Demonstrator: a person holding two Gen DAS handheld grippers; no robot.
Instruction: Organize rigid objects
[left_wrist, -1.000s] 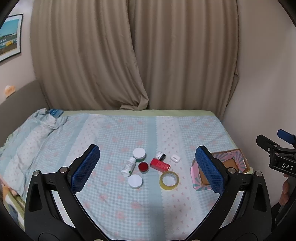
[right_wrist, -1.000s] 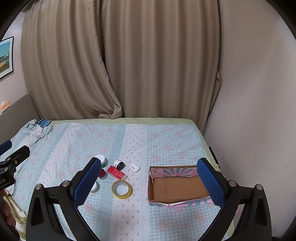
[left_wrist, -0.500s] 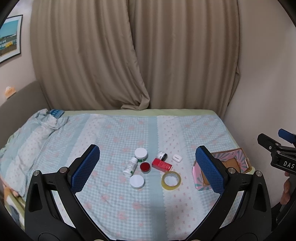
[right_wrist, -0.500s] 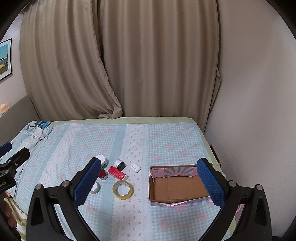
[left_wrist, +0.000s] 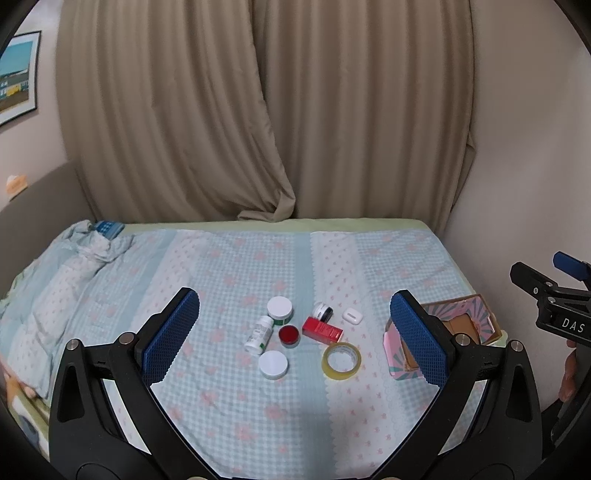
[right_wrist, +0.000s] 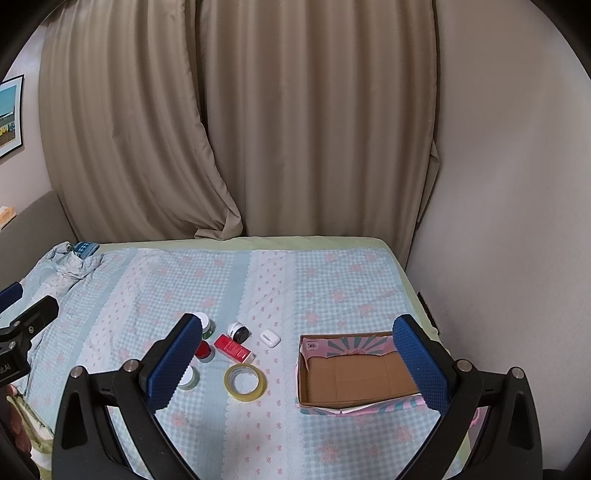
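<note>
Left wrist view: left gripper (left_wrist: 295, 332) and right gripper (right_wrist: 299, 365) were kept wide, nothing held; tape roll (left_wrist: 341, 360) was shifted toward 6 o'clock.

Each gripper is a black plastic frame that forks into two angled arms, with triangular cut-outs near the base and round silver screws at the joints. The fingers of the left gripper (left_wrist: 295, 343) and the right gripper (right_wrist: 297, 362) carry long blue pads (left_wrist: 170, 336) with a fine knurled grid. Seen side-on at the right edge of the left view, the right gripper's black body bears white letters "DAS" and a blue tip.
</note>
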